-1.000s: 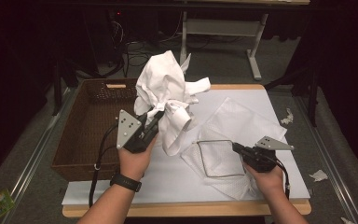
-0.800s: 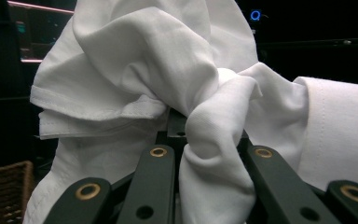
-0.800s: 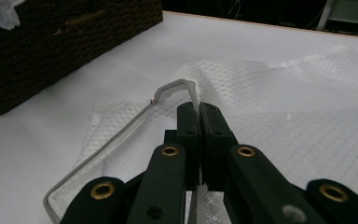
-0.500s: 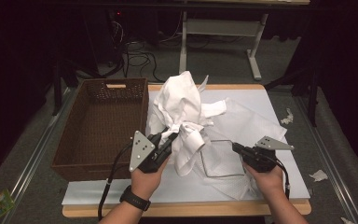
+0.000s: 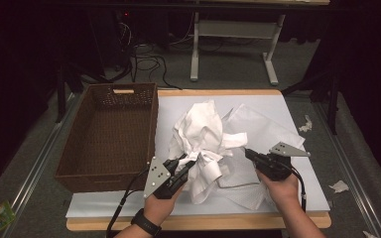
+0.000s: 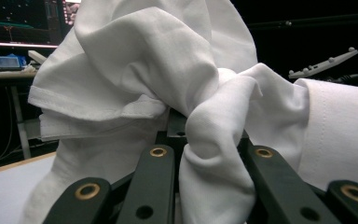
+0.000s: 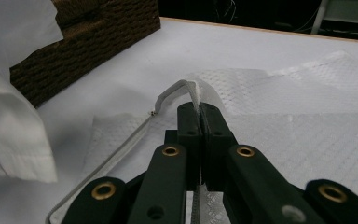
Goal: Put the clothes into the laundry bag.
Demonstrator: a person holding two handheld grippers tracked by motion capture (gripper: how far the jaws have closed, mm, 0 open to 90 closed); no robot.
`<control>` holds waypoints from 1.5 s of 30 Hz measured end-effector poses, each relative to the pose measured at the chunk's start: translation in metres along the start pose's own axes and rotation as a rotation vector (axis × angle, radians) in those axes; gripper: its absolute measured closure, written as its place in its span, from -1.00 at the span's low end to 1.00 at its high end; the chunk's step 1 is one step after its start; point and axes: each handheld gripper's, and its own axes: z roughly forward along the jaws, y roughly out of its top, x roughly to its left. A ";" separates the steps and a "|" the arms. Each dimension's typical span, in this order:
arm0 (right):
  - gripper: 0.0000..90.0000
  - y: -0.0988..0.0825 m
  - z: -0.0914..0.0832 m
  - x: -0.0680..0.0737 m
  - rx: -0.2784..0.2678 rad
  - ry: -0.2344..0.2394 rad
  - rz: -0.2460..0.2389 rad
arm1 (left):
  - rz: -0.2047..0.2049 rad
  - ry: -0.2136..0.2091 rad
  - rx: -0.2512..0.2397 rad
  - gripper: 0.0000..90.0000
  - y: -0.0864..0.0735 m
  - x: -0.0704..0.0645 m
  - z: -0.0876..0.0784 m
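A crumpled white cloth [image 5: 202,133] hangs bunched in my left gripper [image 5: 184,165], which is shut on a fold of it low over the table's middle. In the left gripper view the cloth [image 6: 168,60] bulges between the two black jaws of the left gripper [image 6: 209,137] and hides their tips. A white mesh bag [image 5: 270,130] lies flat to the right. My right gripper [image 5: 248,154] is shut on the bag's corded rim and holds that edge slightly raised. In the right gripper view the right gripper [image 7: 198,110] pinches the rim of the mesh bag [image 7: 289,116], with the cloth [image 7: 9,126] at the left.
A brown wicker basket [image 5: 106,134] stands at the table's left; its corner [image 7: 88,37] appears in the right gripper view. A white mat [image 5: 178,105] covers the tabletop. Paper scraps [image 5: 338,186] lie on the floor to the right. A desk frame [image 5: 233,34] stands beyond.
My left gripper has carried the cloth from beside the basket rightward and down toward the mesh bag. The right gripper has kept still on the bag's rim.
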 end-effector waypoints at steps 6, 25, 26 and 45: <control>0.98 0.017 0.007 0.004 0.031 -0.015 -0.030 | -0.012 -0.018 -0.013 0.76 -0.002 0.002 -0.001; 0.98 0.015 0.004 0.000 -0.047 0.021 0.024 | 0.021 -0.170 0.178 0.75 -0.039 -0.028 0.031; 0.98 0.015 0.002 0.000 -0.053 0.023 0.024 | 0.035 -0.179 0.218 0.75 -0.044 -0.029 0.036; 0.98 0.026 -0.017 0.018 -0.133 0.072 -0.014 | 0.053 -0.246 0.489 0.67 -0.076 -0.026 0.082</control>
